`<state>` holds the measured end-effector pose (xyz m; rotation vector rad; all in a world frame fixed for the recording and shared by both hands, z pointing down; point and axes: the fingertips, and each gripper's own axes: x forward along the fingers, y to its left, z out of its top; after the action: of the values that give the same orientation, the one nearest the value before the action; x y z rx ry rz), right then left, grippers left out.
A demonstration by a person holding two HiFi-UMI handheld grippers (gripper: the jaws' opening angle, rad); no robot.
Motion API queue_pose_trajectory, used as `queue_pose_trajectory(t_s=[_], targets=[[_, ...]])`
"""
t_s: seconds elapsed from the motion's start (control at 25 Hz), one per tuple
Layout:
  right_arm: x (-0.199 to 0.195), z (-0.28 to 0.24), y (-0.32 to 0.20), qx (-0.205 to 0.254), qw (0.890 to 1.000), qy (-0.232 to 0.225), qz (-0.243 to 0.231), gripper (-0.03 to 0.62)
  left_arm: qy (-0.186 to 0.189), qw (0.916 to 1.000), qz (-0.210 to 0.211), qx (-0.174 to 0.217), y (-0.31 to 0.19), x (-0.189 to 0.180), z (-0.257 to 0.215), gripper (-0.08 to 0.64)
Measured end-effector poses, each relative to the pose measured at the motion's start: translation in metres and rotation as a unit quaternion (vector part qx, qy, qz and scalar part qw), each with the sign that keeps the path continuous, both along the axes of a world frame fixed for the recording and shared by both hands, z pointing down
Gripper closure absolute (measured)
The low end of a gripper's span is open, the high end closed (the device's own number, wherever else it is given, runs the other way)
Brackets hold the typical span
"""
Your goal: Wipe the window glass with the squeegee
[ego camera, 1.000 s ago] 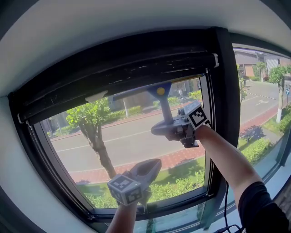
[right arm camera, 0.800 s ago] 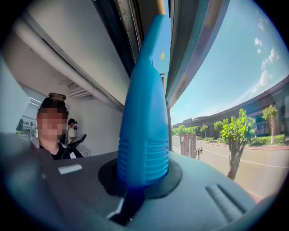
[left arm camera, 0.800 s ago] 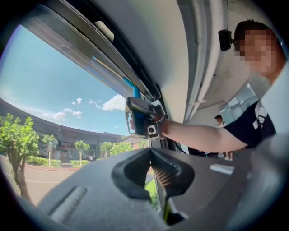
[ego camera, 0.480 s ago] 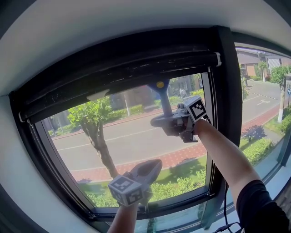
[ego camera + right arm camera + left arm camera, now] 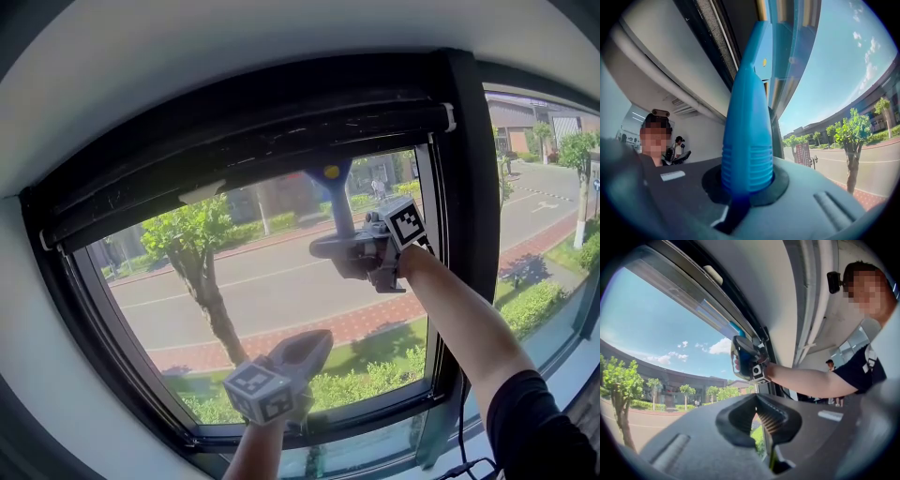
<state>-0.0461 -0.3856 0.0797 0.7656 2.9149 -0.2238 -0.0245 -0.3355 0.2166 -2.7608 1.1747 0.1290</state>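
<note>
Jaws on the left gripper (image 5: 314,343) are sitting drawn together with only a thin slit between them and nothing in it; this gripper is hovering low in front of the window glass (image 5: 253,286), near the bottom rail of the window frame (image 5: 309,427), its nose pointing up and to the right. Outside, behind the left part of the pane, a tree (image 5: 192,248) is showing beside a road. Further right and higher, the right gripper (image 5: 330,247) is clamping its jaws around the ribbed base of the blue squeegee (image 5: 339,208) handle. That handle is rising to the top of the pane, where the head is probably lying against the glass under the dark roller blind (image 5: 253,141), though the blade itself is hardly showing
</note>
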Motion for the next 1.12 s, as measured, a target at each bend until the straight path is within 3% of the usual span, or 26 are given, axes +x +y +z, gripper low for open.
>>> queue_pose_trajectory(t_s=[1.12], targets=[[0.002,0.088,0.006,-0.009,1.000,-0.003,0.016,0.586,0.011,0.9997,0.012,-0.020,0.014,0.014,0.030,0.558]])
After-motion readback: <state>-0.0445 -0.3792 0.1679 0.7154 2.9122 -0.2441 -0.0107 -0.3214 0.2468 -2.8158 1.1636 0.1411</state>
